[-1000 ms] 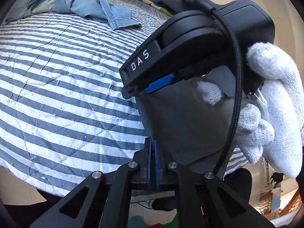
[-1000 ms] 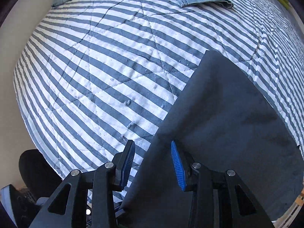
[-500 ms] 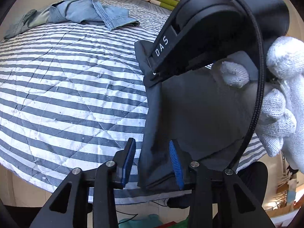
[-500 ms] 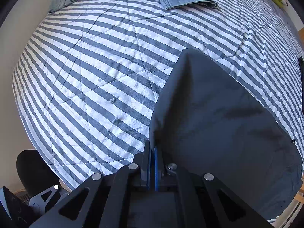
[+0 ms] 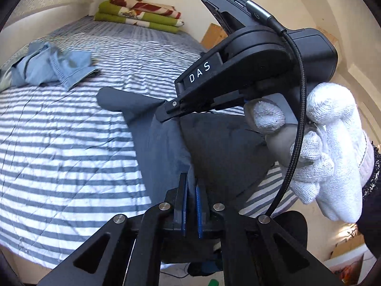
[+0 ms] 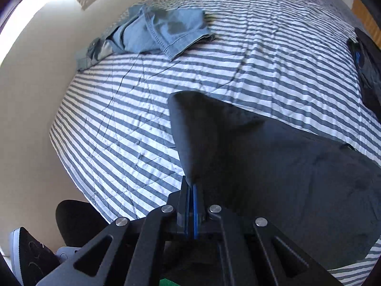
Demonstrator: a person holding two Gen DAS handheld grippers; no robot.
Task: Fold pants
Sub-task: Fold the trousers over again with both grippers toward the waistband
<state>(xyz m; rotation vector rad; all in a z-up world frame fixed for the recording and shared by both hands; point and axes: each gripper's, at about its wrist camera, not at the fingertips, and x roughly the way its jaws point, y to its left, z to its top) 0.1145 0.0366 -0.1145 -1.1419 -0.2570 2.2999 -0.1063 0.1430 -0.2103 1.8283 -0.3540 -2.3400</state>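
Dark grey pants [image 5: 164,143] lie on the striped bed near its front edge, partly lifted. My left gripper [image 5: 190,186] is shut on a fold of their near edge. The right gripper [image 5: 171,109], held by a white-gloved hand [image 5: 333,162], hangs above the pants in the left wrist view and pinches the cloth at its tip. In the right wrist view my right gripper [image 6: 191,190] is shut on the pants [image 6: 273,162], whose edge rises as a peak in front of it. The left gripper's black body [image 6: 366,71] shows at the right edge.
A crumpled light-blue denim garment [image 5: 52,69] [image 6: 152,35] lies at the far left of the striped bedspread [image 5: 59,143] [image 6: 262,52]. Folded green and red blankets [image 5: 140,14] are stacked at the head of the bed. A shoe [image 6: 28,257] stands on the floor below the bed edge.
The left gripper, open half a second ago, has shut on the pants' edge. Both grippers have lifted the cloth, and the views have tilted up toward the head of the bed.
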